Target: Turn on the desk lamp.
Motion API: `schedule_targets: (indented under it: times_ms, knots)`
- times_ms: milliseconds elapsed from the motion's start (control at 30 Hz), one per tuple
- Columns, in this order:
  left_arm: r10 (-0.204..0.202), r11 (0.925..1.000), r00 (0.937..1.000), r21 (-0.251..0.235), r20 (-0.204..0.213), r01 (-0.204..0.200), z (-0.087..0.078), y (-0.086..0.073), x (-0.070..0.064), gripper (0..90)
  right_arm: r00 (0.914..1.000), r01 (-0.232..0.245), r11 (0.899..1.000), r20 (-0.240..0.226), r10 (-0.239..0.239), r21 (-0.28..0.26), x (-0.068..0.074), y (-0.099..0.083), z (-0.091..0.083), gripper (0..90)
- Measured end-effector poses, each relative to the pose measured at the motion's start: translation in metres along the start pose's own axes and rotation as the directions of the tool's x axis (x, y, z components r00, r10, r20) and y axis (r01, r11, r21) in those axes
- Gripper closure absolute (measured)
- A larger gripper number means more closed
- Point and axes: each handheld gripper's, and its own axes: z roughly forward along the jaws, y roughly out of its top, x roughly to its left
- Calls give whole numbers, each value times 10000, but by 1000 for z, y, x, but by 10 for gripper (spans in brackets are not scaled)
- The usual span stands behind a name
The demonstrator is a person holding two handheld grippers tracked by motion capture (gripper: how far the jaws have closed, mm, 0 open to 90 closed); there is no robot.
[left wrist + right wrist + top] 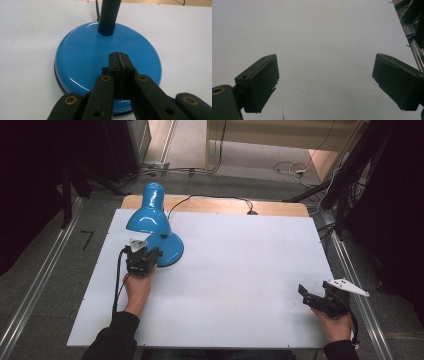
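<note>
1. We see a blue desk lamp [152, 227] standing on the white tabletop [240, 270], toward its far left part, with its shade [148, 212] bent over above the round base [100, 62].
2. Our left tongs [145, 251] sit at the near edge of that base; in the left gripper view the left tongs [119, 62] have their jaws pressed flat together with nothing between them, and the tips lie over the glossy blue top of the base (whether they actually touch it, we cannot tell).
3. The ribbed black neck [109, 15] rises from the far side of the base, beyond the jaw tips.
4. A black cord [210, 200] runs from the lamp across the far edge of the tabletop.
5. Our right tongs [312, 297] hover at the near right corner of the tabletop, well apart from the lamp; in the right gripper view the right tongs [325, 82] stand spread wide over bare white surface, gripping nothing.
6. A hand [137, 287] in a dark sleeve holds the left tool.
</note>
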Motion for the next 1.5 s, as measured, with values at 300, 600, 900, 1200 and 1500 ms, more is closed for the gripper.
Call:
schedule_targets:
  times_ms: [300, 600, 900, 1200, 1500]
  knots:
    - [149, 9999, 9999, 74, -37, -149, 4, -1, -3, 900, 10000, -40, 10000, -17, 40, -6, -1, 0, 0, 55]
    - [421, 9991, 9990, 83, -174, -420, 4, -2, -5, 900, 10000, -30, 10000, -19, 30, -34, -1, 0, -1, 56]
    - [972, 9952, 9942, 113, -451, -968, 3, -3, -10, 900, 10000, -47, 10000, -16, 47, -66, -1, 0, -1, 56]
    - [1327, 9909, 9902, 287, -433, -1316, 3, -4, -17, 900, 10000, -55, 10000, -18, 55, -53, 0, 0, -1, 56]
    - [274, 9994, 9995, 193, 125, -277, 1, -3, -10, 900, 10000, -98, 9999, -6, 98, -76, -2, 0, -1, 56]
